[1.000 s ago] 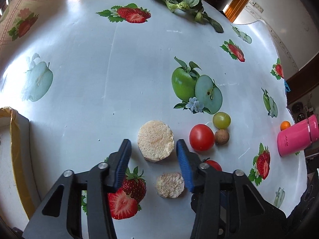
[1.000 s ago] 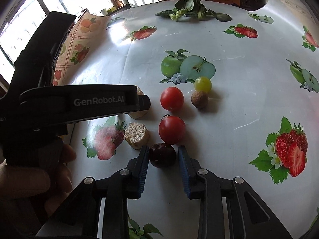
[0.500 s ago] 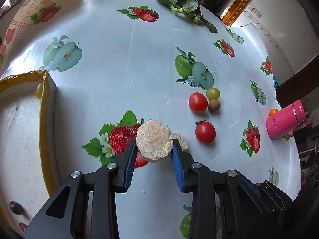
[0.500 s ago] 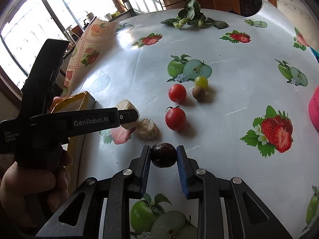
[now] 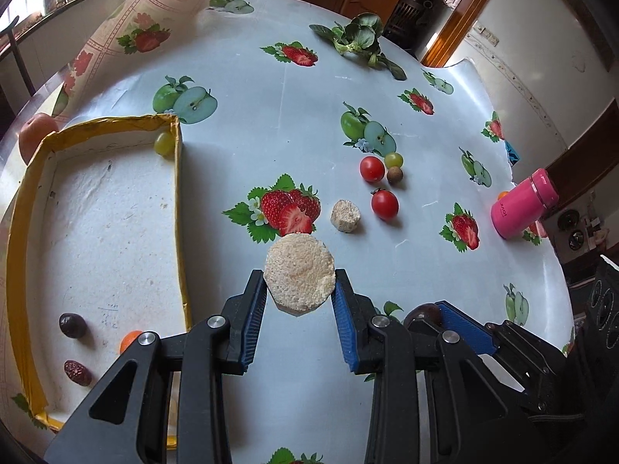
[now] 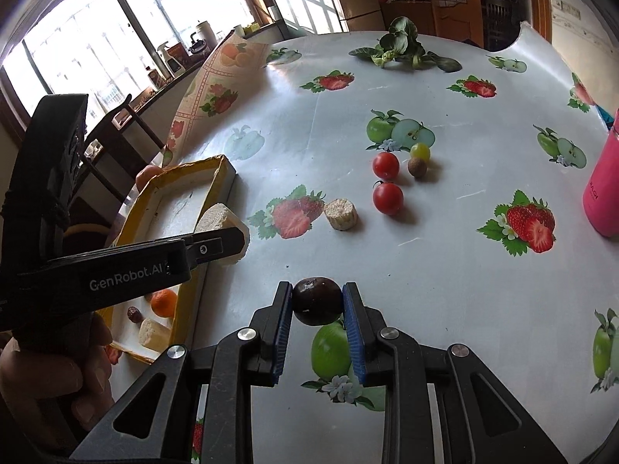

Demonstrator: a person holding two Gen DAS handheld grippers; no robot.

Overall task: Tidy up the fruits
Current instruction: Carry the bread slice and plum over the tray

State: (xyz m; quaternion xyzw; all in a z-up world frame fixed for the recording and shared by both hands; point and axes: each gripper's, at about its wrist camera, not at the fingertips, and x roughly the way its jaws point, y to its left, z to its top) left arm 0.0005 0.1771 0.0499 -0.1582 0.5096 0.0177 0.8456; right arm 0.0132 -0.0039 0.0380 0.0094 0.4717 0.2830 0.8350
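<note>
Our left claw (image 5: 298,290) held a pale round slice (image 5: 299,275); the box (image 5: 178,208) edge was just left. Our right claw (image 6: 316,301) squeezed a dark plum (image 6: 316,301), bare table (image 6: 445,270) ahead.

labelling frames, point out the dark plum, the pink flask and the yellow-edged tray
dark plum (image 6: 317,301), right wrist view, front face between the pads
pink flask (image 5: 522,210), left wrist view, middle of its body
yellow-edged tray (image 5: 178,193), left wrist view, right wall

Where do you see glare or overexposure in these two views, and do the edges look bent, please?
Right wrist view: the windows are blown out white and a bright sheen lies on the tablecloth near them. Left wrist view: light is more even, with only a pale wash on the cloth. Both views: strong fisheye bending, so the table's edge curves and the corners go black.
</note>
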